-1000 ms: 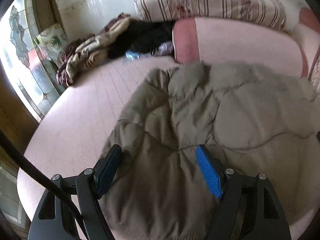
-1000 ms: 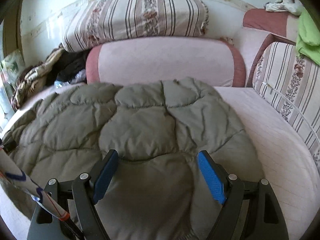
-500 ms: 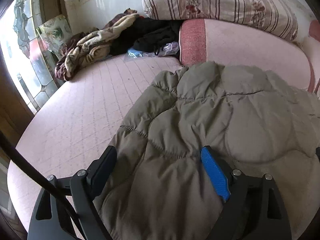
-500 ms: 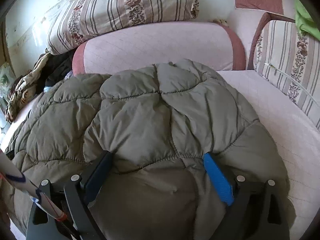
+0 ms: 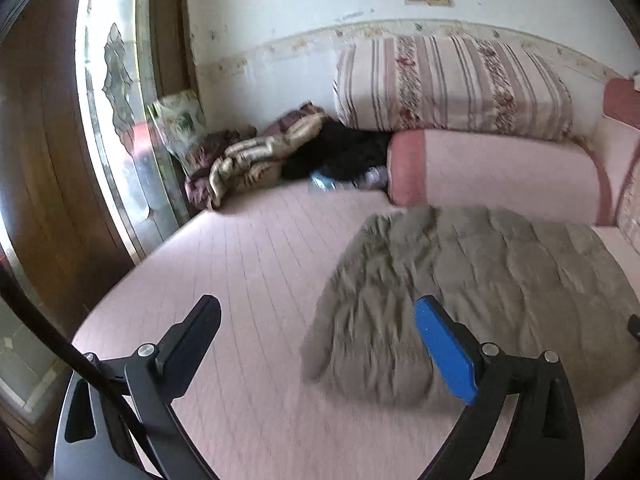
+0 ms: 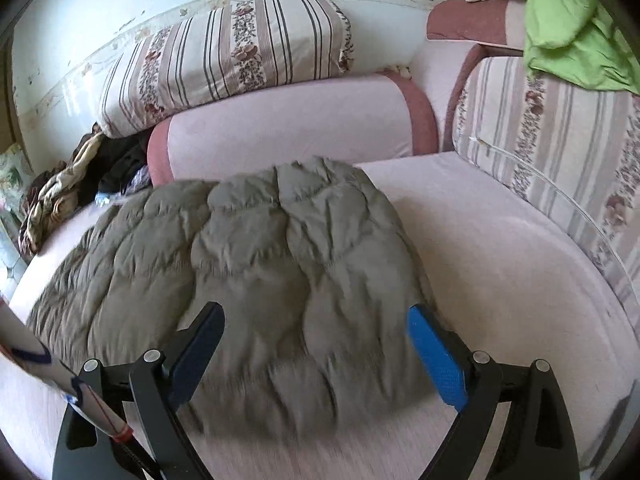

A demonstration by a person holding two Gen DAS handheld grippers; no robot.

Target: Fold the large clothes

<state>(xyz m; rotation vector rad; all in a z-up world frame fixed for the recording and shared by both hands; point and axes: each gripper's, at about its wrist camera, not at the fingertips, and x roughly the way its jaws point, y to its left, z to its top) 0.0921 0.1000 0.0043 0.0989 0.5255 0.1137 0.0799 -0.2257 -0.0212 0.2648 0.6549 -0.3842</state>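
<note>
While the quilted jacket lies on the sofa, left gripper opening — right gripper wide, both empty.

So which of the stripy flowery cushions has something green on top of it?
The striped cushion at the right side: a bright green cloth hangs over its top. The other striped cushion, stacked on the pink bolster, has nothing on it.

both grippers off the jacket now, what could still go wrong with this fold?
1. The quilted jacket is puffy and domed; with the left gripper opening off to its side and the right gripper open and empty, the fold may spring back.
2. Its near edge sits close to the front of the pink mattress, so a nudge could slide it off.
3. Loose clothes piled near the window could snag a wide sweep.
</note>
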